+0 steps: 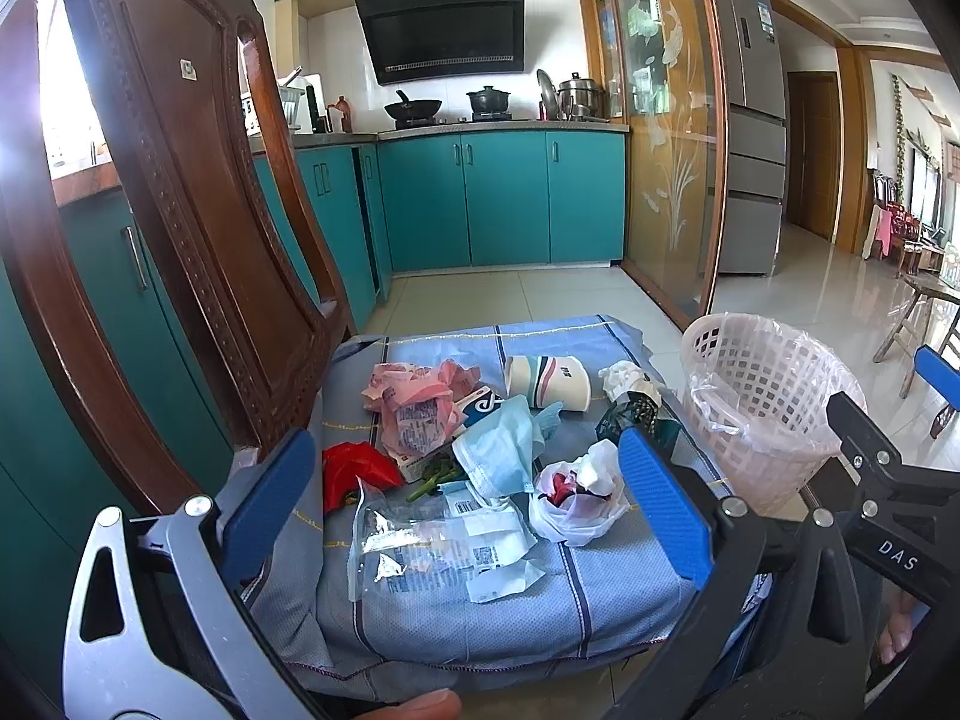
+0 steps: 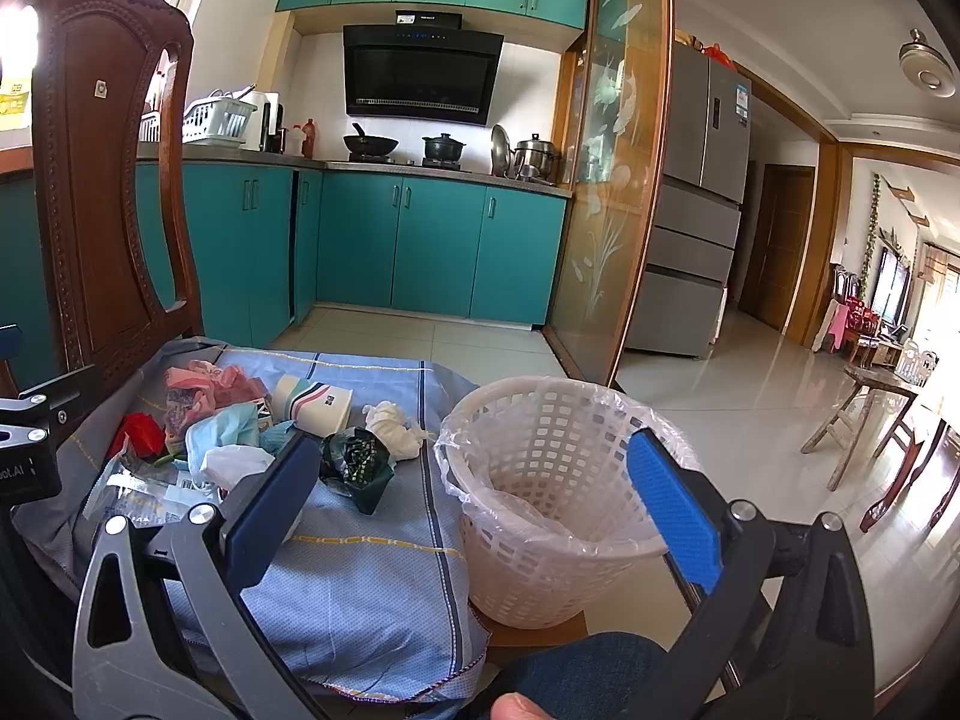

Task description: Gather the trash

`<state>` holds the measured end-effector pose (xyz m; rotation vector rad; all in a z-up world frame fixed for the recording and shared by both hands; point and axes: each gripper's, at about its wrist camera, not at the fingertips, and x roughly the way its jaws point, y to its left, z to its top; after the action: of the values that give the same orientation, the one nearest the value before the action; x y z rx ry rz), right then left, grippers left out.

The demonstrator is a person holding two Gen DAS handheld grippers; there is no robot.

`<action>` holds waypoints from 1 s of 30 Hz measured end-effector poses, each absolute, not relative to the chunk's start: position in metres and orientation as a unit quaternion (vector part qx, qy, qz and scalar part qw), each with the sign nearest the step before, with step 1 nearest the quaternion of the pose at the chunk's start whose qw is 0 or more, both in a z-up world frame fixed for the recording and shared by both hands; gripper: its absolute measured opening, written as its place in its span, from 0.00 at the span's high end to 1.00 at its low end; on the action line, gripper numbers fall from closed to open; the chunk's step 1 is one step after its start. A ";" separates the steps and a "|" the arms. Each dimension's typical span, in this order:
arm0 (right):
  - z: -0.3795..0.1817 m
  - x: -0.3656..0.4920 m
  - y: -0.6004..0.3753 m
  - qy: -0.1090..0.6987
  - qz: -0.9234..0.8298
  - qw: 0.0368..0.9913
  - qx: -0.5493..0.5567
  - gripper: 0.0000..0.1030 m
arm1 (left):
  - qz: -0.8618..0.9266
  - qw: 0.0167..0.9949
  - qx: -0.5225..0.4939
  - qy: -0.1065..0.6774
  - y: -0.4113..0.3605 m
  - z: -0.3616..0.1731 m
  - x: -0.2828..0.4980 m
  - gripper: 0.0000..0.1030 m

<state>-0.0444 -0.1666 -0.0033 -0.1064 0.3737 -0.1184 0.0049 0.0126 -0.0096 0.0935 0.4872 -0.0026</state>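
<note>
I hold both tongs released: left tongs [image 1: 468,498] above the trash pile, right tongs [image 2: 474,504] beside the basket [image 2: 558,564]. A wooden chair [image 1: 180,180] flanks the blue cloth [image 1: 480,612].

Ahead of your left hand-held gripper and to its left stands a carved wooden chair [image 1: 180,192]. Straight beyond it you see teal cabinets [image 1: 504,198], a black range hood [image 1: 444,30], a wok [image 1: 413,109] and a dark pot [image 1: 488,101]. Far right of your right hand-held gripper stand a grey refrigerator [image 2: 696,204] and a wooden stool [image 2: 864,408].
</note>
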 end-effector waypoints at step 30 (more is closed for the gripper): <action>-0.012 -0.032 -0.165 0.192 -0.050 0.978 -0.058 0.03 | -0.004 0.965 0.044 0.260 0.015 -0.020 0.013 0.02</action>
<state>-0.0317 -0.1654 -0.0120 -0.1170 0.3867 -0.0998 0.0131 0.0148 -0.0199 0.0896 0.5266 -0.0087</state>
